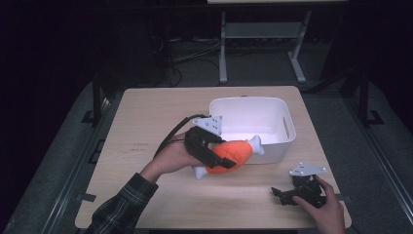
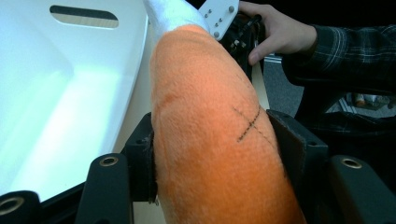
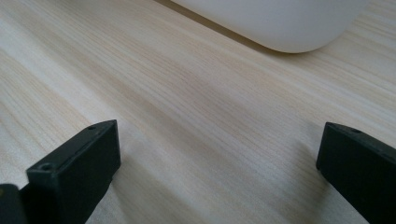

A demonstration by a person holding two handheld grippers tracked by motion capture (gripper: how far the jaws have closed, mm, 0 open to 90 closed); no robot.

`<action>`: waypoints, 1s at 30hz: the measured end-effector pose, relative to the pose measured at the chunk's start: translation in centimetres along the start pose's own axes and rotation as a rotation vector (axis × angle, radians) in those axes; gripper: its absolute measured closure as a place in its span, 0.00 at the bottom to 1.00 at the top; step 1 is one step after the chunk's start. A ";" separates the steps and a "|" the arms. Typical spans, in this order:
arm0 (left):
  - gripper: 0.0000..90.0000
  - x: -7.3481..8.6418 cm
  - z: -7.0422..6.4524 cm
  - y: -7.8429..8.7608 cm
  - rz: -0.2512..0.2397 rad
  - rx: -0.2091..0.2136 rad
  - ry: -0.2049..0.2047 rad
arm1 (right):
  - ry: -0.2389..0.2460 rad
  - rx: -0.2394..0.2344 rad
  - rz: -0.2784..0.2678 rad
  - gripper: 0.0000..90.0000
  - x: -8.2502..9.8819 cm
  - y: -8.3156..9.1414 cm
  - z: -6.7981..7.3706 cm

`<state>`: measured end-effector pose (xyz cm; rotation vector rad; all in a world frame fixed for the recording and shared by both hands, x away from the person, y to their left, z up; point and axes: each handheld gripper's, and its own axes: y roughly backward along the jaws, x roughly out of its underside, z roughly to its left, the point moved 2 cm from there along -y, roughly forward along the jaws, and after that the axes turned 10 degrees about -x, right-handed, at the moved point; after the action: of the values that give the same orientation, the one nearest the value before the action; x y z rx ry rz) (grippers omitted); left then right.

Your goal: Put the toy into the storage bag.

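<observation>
One plush toy [image 1: 229,155], orange in the body with white ends, is gripped crosswise in the left tongs [image 1: 218,158] and is carried clear of the bench [image 1: 146,117], just in front of the near wall of the white tub [image 1: 272,146]. Its upper white end is seen at the tub's near rim, while its lower white end points down toward the bench. In the left gripper view the toy's orange body [image 2: 210,140] is pressed between both black jaws, one on each flank, and a dark stitched cross is seen on its fabric. The tub's white side with a slot handle [image 2: 70,70] is seen just beside the toy in that view.

The left tongs are held by a hand whose forearm is covered by a plaid sleeve [image 1: 122,204]; a black cable is looped from the tongs back over the wrist.

The right tongs [image 1: 280,195] are rested low at the bench's near right corner, well apart from the toy, and are held by the other hand [image 1: 326,207]. In the right gripper view their jaws are spread wide with bare wood between them, and a rounded corner of the tub [image 3: 289,23] is seen ahead of them.
</observation>
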<state>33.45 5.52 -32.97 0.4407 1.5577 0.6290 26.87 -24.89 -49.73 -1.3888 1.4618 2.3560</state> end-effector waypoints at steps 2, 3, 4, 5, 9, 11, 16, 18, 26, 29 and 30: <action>0.45 -0.3 0.1 0.0 -0.006 0.000 -0.005 | 0.000 0.000 0.000 0.00 0.0 0.0 0.0; 0.45 -0.4 0.2 0.1 -0.005 0.003 -0.003 | 0.000 0.000 0.000 0.00 0.0 0.0 0.0; 0.45 -0.5 0.3 0.1 -0.008 0.004 -0.005 | 0.000 0.000 0.000 0.00 0.0 0.0 0.0; 0.45 -0.6 0.4 0.1 -0.008 0.003 -0.004 | 0.000 0.000 0.000 0.00 0.0 0.0 0.0; 0.45 -1.1 0.8 0.4 -0.013 0.003 -0.019 | 0.000 0.000 0.000 0.00 0.0 0.0 0.0; 0.45 -1.4 1.0 0.5 -0.018 0.004 -0.028 | 0.000 0.000 0.000 0.00 0.0 0.0 0.0; 0.45 -2.1 1.4 0.8 -0.026 0.002 -0.043 | 0.000 0.000 0.000 0.00 0.0 0.0 0.0; 0.45 -2.4 1.6 0.9 -0.022 0.003 -0.050 | 0.000 0.000 0.000 0.00 0.0 0.0 0.0; 0.45 -3.4 2.6 0.6 -0.013 0.007 -0.082 | 0.000 -0.001 0.000 0.00 0.0 0.0 0.0; 0.45 -3.6 2.9 0.6 -0.017 0.008 -0.083 | 0.000 -0.001 0.000 0.00 0.0 0.0 0.0; 0.45 -3.8 3.0 0.5 -0.016 0.010 -0.083 | 0.000 -0.001 0.000 0.00 0.0 0.0 0.0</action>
<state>36.76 3.99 -29.74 0.4559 1.4851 0.5839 26.86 -24.89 -49.73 -1.3888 1.4608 2.3573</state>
